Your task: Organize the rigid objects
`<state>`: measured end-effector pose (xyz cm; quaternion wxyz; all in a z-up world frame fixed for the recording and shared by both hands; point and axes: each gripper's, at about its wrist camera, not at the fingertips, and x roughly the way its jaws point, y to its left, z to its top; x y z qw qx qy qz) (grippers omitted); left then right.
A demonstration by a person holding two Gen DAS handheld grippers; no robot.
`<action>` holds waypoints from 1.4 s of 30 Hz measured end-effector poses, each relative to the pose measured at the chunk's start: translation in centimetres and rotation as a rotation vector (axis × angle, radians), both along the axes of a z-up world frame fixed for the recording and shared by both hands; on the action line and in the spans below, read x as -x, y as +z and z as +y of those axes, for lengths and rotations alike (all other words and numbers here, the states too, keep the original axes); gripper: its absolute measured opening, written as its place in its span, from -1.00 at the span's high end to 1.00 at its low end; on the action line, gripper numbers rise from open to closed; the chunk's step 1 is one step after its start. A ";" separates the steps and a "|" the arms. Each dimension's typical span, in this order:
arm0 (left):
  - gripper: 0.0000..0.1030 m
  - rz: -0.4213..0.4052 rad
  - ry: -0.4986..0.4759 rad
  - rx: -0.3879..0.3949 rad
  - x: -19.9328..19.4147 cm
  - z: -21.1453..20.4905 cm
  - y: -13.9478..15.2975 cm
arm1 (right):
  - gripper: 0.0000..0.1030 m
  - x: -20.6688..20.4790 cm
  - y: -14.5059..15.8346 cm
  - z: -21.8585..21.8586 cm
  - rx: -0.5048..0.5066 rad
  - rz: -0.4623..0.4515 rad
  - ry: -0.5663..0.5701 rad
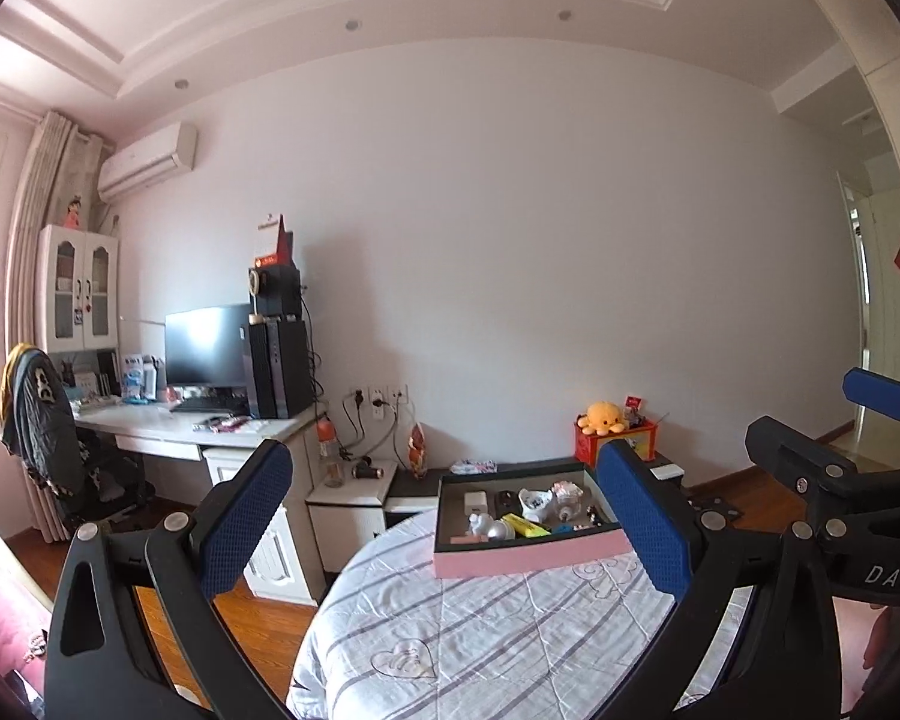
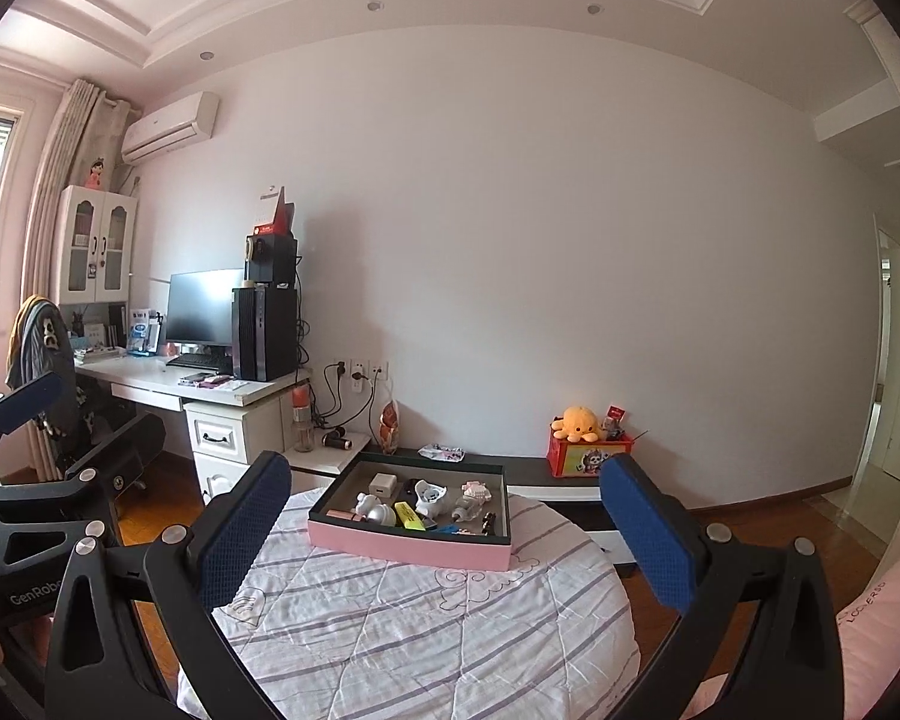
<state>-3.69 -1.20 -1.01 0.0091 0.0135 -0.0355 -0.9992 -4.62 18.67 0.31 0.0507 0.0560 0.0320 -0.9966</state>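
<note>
Pink-walled shallow box with a dark lining sits on the striped quilted round table, holding small hard items: white charger cube, yellow highlighter, white figurines. Left gripper and right gripper hover before the box, jaws spread, empty.

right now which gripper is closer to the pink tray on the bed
Neither clearly. The left gripper and right gripper, both open and empty, hang short of the pink tray; it sits toward the left one's right finger and slightly left of centre for the right one.
</note>
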 end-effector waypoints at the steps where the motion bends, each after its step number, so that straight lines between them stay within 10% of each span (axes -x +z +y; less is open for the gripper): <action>1: -1.00 0.006 -0.001 -0.001 -0.1 0.0 0.0 | -1.00 -0.2 0.0 0.1 0.000 0.005 -0.001; 42: -1.00 0.023 0.008 -0.037 -0.7 -0.6 -0.5 | -1.00 -0.2 -0.1 -0.7 -0.040 0.012 -0.018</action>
